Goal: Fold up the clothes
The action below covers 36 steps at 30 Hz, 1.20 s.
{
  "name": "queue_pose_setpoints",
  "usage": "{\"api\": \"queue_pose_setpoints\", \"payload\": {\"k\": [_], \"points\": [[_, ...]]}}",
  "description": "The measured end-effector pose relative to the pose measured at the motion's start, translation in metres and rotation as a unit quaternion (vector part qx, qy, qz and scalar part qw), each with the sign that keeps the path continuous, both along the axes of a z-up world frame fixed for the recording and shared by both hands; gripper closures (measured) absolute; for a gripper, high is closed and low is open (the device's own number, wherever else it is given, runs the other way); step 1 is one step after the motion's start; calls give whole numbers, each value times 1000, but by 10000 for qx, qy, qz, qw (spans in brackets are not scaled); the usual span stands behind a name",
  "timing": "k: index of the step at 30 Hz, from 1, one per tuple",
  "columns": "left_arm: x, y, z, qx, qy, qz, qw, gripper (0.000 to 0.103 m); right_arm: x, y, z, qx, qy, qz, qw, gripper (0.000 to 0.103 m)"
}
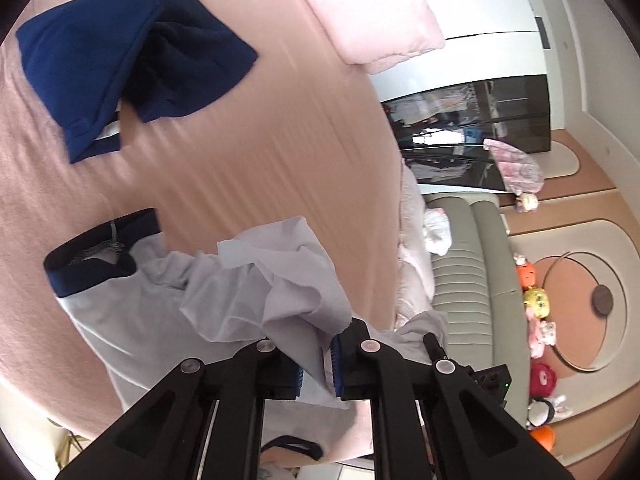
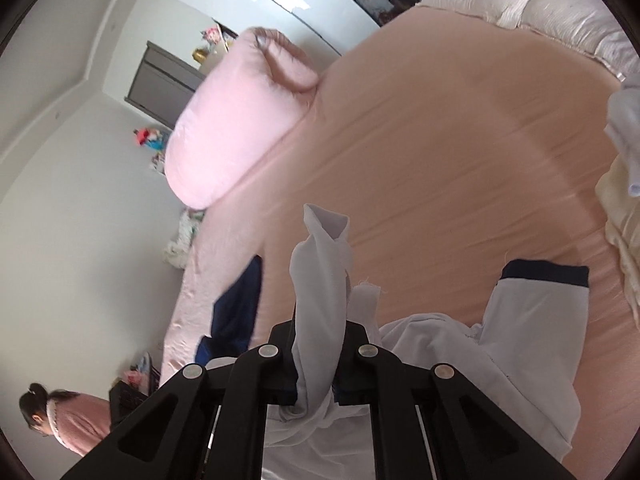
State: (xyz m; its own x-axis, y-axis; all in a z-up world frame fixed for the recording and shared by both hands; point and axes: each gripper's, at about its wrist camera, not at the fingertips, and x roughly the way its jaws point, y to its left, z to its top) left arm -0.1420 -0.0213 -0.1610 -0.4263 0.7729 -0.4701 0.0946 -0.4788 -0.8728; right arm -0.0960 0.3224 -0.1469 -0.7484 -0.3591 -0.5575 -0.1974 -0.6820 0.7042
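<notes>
Both grippers, left gripper (image 1: 316,364) and right gripper (image 2: 316,360), clamp thin bunches of the white shirt (image 1: 168,320); uneven lift risks slip or a crooked fold

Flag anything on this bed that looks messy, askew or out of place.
The white shirt is bunched rather than flat: both grippers, left and right, have their jaws shut on twisted folds of it. The navy garment near the pink pillow lies crumpled, one layer flopped over another. Nothing looks torn or spilled.

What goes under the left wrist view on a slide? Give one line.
Left gripper shut on a white shirt lying on the pink bed, a navy garment beyond.
</notes>
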Motion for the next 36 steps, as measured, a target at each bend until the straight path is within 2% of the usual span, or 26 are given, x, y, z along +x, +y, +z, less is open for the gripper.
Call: {"api": "queue_pose_setpoints", "payload": {"k": [5, 7, 12, 17, 22, 24, 29, 32, 34, 36], "points": [[-10, 3, 21, 472, 303, -113, 9984, 94, 14, 12, 32, 322, 305, -214, 9988, 96], [-17, 4, 33, 521, 468, -110, 9975, 94, 16, 14, 44, 438, 411, -256, 9979, 96], [-33, 16, 70, 232, 966, -257, 9947, 94, 22, 16, 80, 949, 656, -438, 9924, 96], [-31, 26, 98, -141, 1462, -241, 9889, 94, 17, 6, 112, 1461, 831, -564, 9842, 96], [-33, 29, 113, -67, 1703, -144, 9853, 94, 20, 3, 132, 1790, 935, -726, 9767, 96], [-32, 34, 125, -290, 1938, -144, 9805, 94, 22, 3, 136, 1855, 941, -783, 9750, 96], [-27, 48, 152, -1134, 2640, -153, 9577, 94, 26, 9, 144, 2126, 849, -1113, 9671, 96], [-39, 63, 155, -1612, 2797, -258, 9461, 94, 18, 20, 145, 2203, 677, -1223, 9654, 96], [-49, 70, 149, -1859, 2745, -301, 9430, 94, 10, 28, 141, 2159, 541, -1176, 9678, 96], [-59, 77, 143, -1960, 2656, -352, 9433, 94, 1, 35, 137, 2147, 385, -1120, 9695, 96]]}}
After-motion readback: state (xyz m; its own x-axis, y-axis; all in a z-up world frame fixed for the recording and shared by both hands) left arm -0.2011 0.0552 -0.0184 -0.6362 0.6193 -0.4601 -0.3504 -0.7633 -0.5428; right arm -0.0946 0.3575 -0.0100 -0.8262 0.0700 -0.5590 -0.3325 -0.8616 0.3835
